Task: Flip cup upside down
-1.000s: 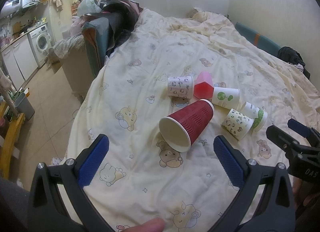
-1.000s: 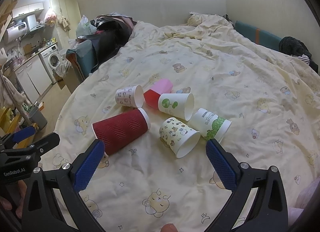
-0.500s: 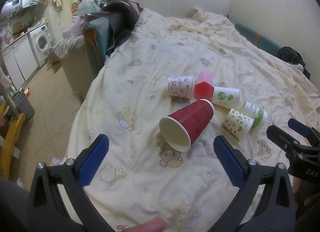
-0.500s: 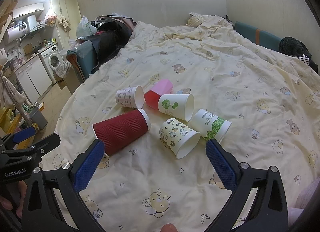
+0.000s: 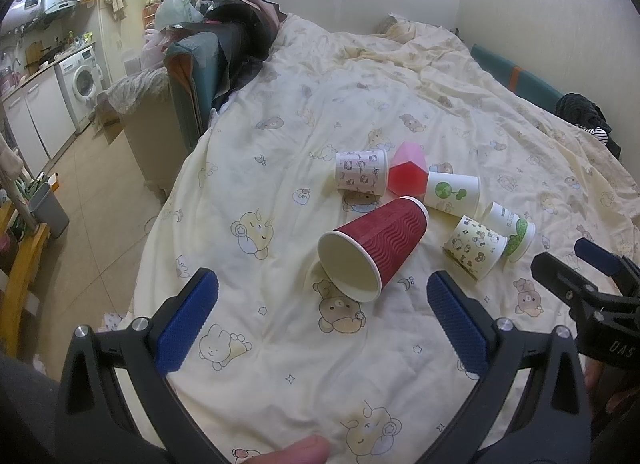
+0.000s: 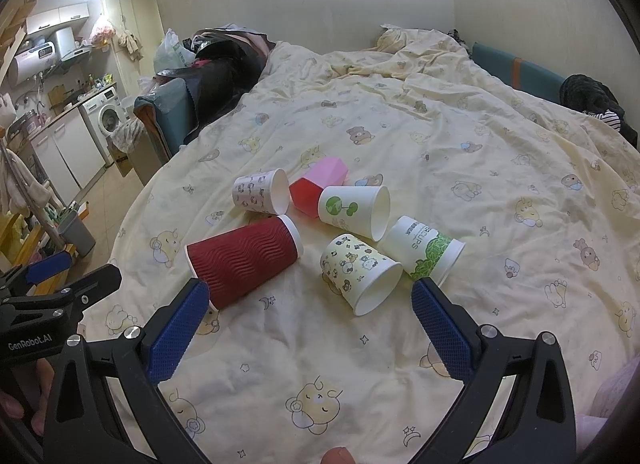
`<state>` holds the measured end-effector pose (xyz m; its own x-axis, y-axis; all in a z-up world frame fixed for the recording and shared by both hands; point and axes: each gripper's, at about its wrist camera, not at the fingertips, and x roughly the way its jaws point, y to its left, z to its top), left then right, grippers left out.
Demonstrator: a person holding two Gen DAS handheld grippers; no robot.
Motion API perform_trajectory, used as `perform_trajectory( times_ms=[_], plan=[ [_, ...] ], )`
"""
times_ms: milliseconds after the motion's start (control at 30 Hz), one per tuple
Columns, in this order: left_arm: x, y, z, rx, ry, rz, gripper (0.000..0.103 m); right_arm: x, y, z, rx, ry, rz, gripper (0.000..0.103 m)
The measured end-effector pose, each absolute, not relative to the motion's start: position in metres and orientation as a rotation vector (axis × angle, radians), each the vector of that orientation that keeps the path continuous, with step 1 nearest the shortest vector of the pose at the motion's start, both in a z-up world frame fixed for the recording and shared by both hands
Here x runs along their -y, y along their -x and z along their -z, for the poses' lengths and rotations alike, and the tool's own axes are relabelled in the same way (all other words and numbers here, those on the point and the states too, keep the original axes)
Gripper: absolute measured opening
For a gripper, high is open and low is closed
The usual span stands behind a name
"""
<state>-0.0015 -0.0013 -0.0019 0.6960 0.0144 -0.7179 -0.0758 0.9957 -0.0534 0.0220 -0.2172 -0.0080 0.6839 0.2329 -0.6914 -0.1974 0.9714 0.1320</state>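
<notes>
Left wrist view is showing a ribbed red paper cup (image 5: pixel 378 248) lying on its side on a soft cream quilt (image 5: pixel 280 192) printed with bears and stars, its white, hollow mouth facing 7 o'clock. The left gripper (image 5: pixel 322 326) is hovering above the quilt with its blue textured pads (image 5: pixel 186 324) spread wide, gripping nothing; the red cup is lying just beyond the gap, at 12 o'clock. The right gripper (image 6: pixel 306 330) is likewise hanging wide open and holding nothing, with a cartoon-printed cup (image 6: pixel 358 272) lying beyond its gap at 12 o'clock, open mouth turned toward the camera.

Four more cups are lying toppled around these. A small patterned white cup (image 5: pixel 361 174) is sitting at 12 o'clock from the red cup. A faceted pink plastic cup (image 5: pixel 407 174) is touching a white cup with a green tree print (image 5: pixel 452 194). A white cup with green leaves and lettering (image 6: pixel 424 250) is resting against the cartoon-printed one. Every visible interior is looking bare.

At 10 o'clock, past the bed's edge, a washing machine (image 5: pixel 82 82) is standing among white cabinets (image 5: pixel 36 116). A grey bin (image 5: pixel 50 206) is sitting on the tiled floor. Dark clothes (image 5: pixel 240 24) are piling up beside the bed.
</notes>
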Motion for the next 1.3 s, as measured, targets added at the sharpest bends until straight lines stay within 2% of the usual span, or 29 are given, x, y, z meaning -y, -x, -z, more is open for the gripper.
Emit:
perform_trajectory(
  times_ms=[833,1100,1300],
  plan=[
    [-0.004,-0.006,-0.002,-0.835,0.076,-0.042,0.103,0.217,-0.030,0.006,-0.826,-0.057,-0.262,0.103],
    [-0.023,-0.060,-0.005,-0.970,0.119,-0.066,0.103,0.225,-0.068,-0.011,-0.868,-0.077,-0.312,0.103],
    [-0.019,-0.135,-0.004,-1.083,-0.045,0.080,0.103,0.220,-0.104,-0.019,-0.918,-0.038,-0.414,0.103]
  ],
)
